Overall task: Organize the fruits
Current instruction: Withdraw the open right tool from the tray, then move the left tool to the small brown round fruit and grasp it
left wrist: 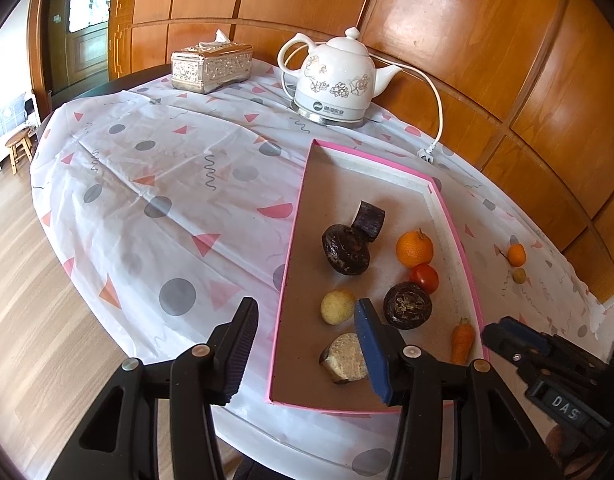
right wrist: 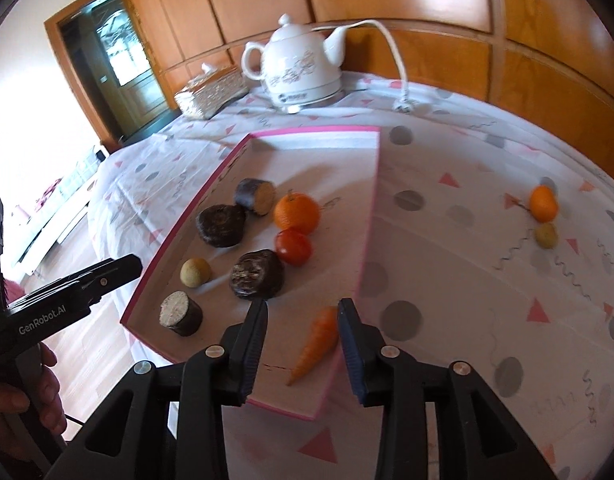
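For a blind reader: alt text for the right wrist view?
The open right hand-held gripper hovers over a carrot in a pink-edged tray that also holds other fruits; a small orange sits outside on the tablecloth.

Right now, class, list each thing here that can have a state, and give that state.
Left gripper: open, holding nothing.
Right gripper: open, carrot between its fingers.
Carrot: lying in tray.
Pink tray: open, holding fruits.
Kettle plug: unplugged, lying on cloth.
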Motion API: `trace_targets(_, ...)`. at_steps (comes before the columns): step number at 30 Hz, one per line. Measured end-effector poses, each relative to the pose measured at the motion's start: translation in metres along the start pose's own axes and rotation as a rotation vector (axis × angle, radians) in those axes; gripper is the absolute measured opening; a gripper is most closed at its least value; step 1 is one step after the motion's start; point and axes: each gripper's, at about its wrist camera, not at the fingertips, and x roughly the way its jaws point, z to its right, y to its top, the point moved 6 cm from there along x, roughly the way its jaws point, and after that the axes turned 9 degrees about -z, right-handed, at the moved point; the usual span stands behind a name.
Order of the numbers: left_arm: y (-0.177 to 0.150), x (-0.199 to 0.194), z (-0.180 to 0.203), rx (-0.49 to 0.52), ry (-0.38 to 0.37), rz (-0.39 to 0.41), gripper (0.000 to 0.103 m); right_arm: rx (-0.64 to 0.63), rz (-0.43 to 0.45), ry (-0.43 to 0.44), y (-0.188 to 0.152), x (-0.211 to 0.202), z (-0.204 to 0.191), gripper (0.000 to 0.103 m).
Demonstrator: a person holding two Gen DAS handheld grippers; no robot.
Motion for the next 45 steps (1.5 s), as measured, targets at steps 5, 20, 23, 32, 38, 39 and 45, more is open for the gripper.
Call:
trace_targets(5,0.0,0.0,0.002,0.004,-0.001,0.001,0.053,0.042,0.051,-0.063,-0.008,-0.018,0.024,0.038)
trace_targets(20,0.0,0.001,0.015,0.043,0.007,-0.008,0.053,0.358,0.056,-0.266,-0.056,-0.043,0.148,0.04)
trace_targets(23,0.001,0.001,0.019,0.053,0.005,-0.006,0.053,0.425,0.061,-0.312,-0.068,-0.053,0.175,0.04)
trace_targets(32,0.004,0.0,0.037,0.097,-0.014,-0.006,0.053,0.633,0.069,-0.498,-0.113,-0.082,0.255,0.041)
trace_targets(38,0.006,0.002,0.053,0.131,-0.022,-0.013,0.053,0.773,0.072,-0.581,-0.145,-0.095,0.298,0.041)
trace_targets(39,0.007,0.002,0.056,0.138,-0.024,-0.012,0.053,0.793,0.072,-0.588,-0.15,-0.096,0.304,0.041)
trace_targets(45,0.013,0.004,0.088,0.211,-0.046,-0.012,0.053,0.848,0.087,-0.638,-0.165,-0.101,0.322,0.041)
